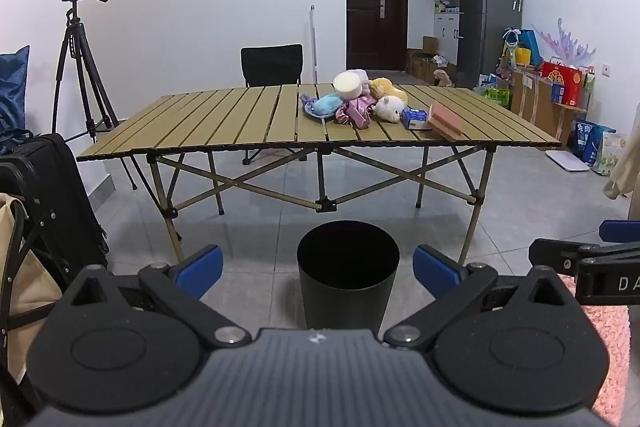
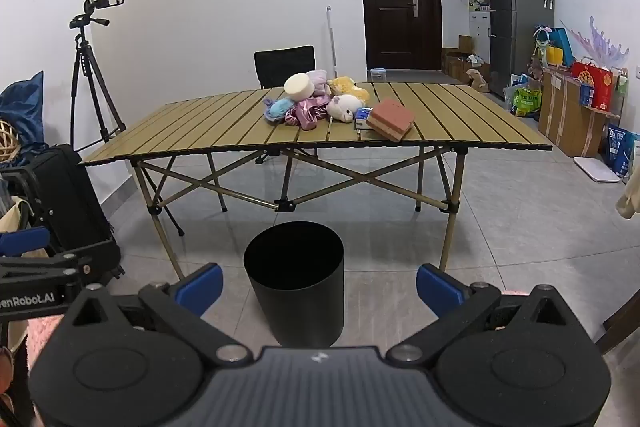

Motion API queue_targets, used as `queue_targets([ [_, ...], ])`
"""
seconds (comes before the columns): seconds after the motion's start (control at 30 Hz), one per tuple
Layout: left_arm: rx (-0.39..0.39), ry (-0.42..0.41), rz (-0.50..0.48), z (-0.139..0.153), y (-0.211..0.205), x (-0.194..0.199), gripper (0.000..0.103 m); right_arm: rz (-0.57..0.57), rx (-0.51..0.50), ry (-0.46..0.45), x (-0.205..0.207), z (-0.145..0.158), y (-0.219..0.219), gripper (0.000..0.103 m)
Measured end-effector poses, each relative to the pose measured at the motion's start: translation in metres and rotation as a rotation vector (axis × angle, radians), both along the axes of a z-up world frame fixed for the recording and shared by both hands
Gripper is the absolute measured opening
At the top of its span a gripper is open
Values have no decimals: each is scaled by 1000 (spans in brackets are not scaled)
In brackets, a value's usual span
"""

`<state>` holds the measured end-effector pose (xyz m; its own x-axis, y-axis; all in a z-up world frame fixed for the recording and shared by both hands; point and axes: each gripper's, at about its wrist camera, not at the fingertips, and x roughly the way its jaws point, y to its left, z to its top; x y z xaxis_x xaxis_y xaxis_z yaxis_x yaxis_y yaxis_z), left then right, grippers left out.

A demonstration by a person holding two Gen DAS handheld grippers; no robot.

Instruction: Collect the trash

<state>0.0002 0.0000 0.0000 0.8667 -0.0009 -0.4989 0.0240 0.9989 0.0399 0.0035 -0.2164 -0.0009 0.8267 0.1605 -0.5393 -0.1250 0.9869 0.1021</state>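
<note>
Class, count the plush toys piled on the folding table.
3 that are clear: a blue plush at the pile's left, a white plush in front, and a yellow plush behind it. More may be hidden in the heap.

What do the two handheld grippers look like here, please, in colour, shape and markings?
Both match: the left gripper and right gripper have matte black bodies with ribbed grey centres, round black discs on either side, silver pivot bolts and blue finger pads. White lettering runs along each side, only partly readable.
</note>
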Motion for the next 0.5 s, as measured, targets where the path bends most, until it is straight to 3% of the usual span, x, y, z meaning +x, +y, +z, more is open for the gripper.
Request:
queue_targets([
  [0.5,-15,3,-2,-3,0,3,103,1,-1,5,-1,1,1,103],
])
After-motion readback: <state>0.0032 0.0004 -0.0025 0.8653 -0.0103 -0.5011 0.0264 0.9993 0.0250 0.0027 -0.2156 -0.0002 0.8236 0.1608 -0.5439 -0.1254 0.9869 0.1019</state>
